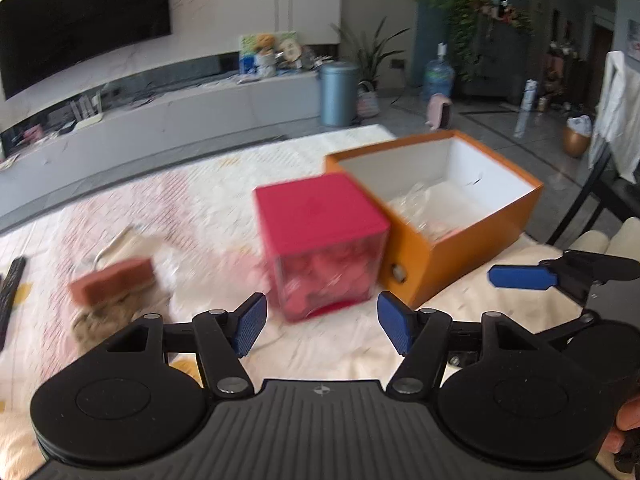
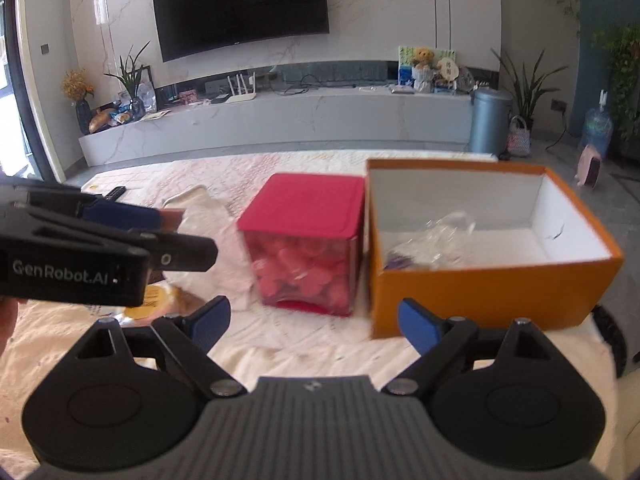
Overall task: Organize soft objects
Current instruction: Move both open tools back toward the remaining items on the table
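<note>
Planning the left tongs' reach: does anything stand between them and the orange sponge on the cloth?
Nothing visible does. The left tongs are open and empty; the orange sponge lies to their left, with the red box off to the right.

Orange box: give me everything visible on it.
The orange box is open-topped with no lid in view. It looks like rigid cardboard, orange outside and white inside. It sits upright on the pale cloth, its left wall against the red cube box. Crumpled clear plastic lies inside. Neither gripper touches it.
</note>
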Available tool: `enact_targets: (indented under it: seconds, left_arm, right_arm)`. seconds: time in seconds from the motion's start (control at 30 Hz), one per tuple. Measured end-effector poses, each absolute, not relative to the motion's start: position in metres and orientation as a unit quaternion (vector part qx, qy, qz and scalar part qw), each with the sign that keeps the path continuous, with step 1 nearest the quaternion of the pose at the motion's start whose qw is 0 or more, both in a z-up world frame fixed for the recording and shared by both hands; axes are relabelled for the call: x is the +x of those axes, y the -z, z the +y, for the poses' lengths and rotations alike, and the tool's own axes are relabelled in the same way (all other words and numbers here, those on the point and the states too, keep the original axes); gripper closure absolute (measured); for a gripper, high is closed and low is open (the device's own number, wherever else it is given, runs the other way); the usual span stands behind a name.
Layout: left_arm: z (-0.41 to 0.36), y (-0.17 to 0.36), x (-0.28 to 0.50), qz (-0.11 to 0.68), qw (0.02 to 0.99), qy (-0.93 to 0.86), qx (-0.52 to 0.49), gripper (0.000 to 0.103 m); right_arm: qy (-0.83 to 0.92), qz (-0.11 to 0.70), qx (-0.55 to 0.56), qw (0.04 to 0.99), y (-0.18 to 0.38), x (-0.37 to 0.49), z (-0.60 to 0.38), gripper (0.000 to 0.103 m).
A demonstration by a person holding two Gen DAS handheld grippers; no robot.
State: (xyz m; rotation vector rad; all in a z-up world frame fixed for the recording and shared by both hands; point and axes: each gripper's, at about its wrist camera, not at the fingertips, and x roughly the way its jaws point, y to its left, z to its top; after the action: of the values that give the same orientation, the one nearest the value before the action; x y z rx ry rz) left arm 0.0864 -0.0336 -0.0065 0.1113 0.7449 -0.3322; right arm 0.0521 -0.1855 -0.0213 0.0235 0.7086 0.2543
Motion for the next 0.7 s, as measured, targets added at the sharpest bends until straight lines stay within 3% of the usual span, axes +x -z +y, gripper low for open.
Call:
enact_targets:
  seconds: [0.3,0.7]
  left_arm:
    - [0.033,0.039,0.069,0.394,0.912,0.11,0.02,0.029]
    - [0.086,0.06,0.062,0.42,0.904,0.081,0.017,0.029]
  right_arm:
    - [-0.138,0.367,-0.012,0.92,0.048,0.051,-0.141,0.014]
    - [-0.178,0.407,-0.025,0.895,0.074,0.074,-0.096,0.026]
